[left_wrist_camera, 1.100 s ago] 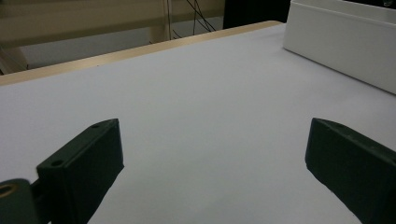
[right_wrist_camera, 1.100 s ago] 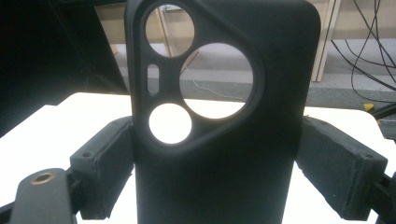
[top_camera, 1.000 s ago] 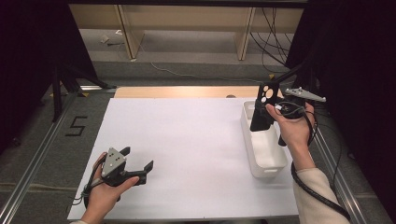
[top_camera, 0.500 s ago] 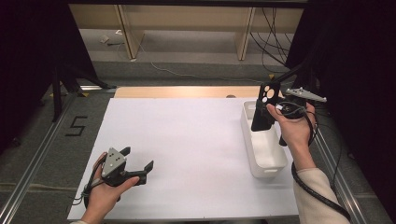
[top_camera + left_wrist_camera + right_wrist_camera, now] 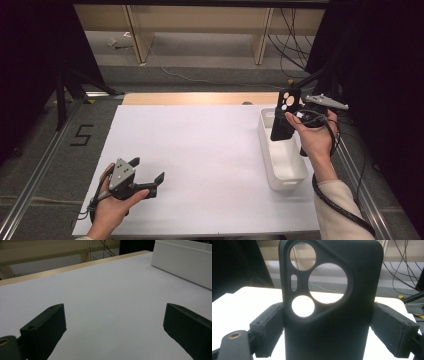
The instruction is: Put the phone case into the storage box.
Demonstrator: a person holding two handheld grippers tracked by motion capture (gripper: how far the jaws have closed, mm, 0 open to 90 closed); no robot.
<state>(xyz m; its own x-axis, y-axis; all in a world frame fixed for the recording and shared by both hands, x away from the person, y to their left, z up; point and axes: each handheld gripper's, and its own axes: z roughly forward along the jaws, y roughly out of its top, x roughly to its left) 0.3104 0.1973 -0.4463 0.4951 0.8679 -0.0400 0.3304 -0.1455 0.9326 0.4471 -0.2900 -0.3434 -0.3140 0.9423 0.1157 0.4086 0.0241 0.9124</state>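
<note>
Your right gripper (image 5: 286, 119) is up above the far right of the bench, and its fingers (image 5: 270, 327) are clamped on the two long edges of a black soft-plastic phone case (image 5: 332, 302) with round camera cut-outs near its top. In the right gripper view the case stands upright between the pads, cut-outs uppermost, and you can see the white bench surface right through the holes. From the high view, the case hangs over the far end of the long white plastic bin (image 5: 287, 167), clear of its floor, with your right hand (image 5: 315, 137) wrapped around the gripper body just to the right of it.

Your left gripper (image 5: 142, 180) sits low at the near left of the white-covered bench (image 5: 200, 150), well apart from the bin. Its fingers (image 5: 45, 327) are spread wide with nothing between them, just bare white surface ahead in the left gripper view, and the bin's white wall (image 5: 180, 258) at the far right. Your left hand (image 5: 112, 207) grips the body from below.
</note>
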